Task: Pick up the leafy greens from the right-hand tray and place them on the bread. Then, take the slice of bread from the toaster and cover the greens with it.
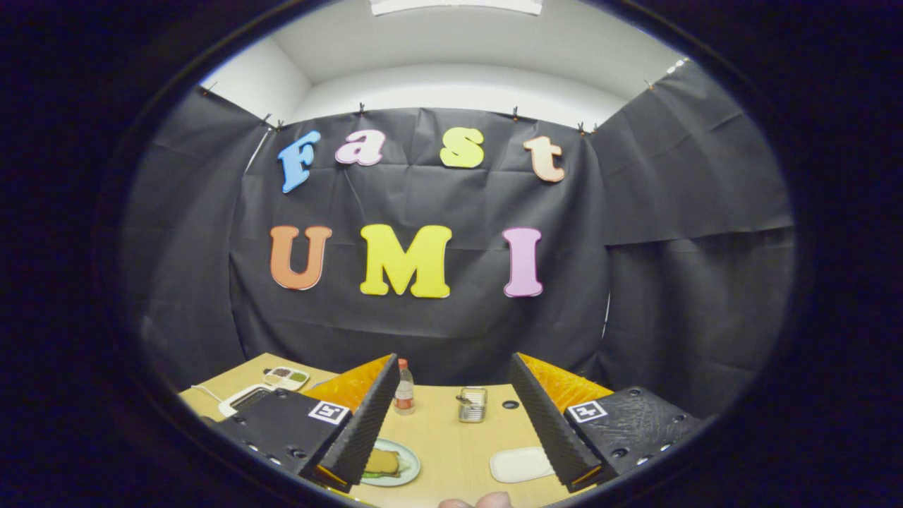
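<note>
My gripper (453,360) is open wide, held above the wooden table (451,437) with nothing between its fingers. A pale green plate (408,471) lies beside the left finger. On it rests a brown bread slice (382,461) with green leaf (374,475) showing at its near edge. Next to the right finger sits a bare white tray (520,464). Beyond the fingers, near the table's far edge, stands a small metal toaster (473,404). What it holds is too small to tell.
A small bottle with a red cap (403,386) stands left of the toaster. Past the left finger are a white compartment dish (286,377) and a white appliance with a cord (236,401). A round hole (509,405) is in the tabletop. A person's fingertips (480,501) show at the near edge.
</note>
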`<state>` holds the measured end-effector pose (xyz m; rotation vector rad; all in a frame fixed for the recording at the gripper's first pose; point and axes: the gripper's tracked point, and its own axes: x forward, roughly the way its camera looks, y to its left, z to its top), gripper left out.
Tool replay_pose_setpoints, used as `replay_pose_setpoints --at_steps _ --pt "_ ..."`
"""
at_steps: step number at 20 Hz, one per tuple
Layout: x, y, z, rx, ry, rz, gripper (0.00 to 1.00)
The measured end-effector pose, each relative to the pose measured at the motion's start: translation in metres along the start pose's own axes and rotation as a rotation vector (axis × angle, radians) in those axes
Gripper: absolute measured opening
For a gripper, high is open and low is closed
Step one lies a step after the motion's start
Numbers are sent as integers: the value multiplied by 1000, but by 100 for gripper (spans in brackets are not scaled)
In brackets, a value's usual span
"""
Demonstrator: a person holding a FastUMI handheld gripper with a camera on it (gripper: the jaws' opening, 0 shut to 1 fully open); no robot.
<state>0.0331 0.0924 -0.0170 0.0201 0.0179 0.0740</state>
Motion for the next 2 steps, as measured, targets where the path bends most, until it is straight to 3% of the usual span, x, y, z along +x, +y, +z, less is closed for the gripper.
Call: replay_pose_setpoints --at_steps 2 --pt "-10 28 6 25 7 29 96"
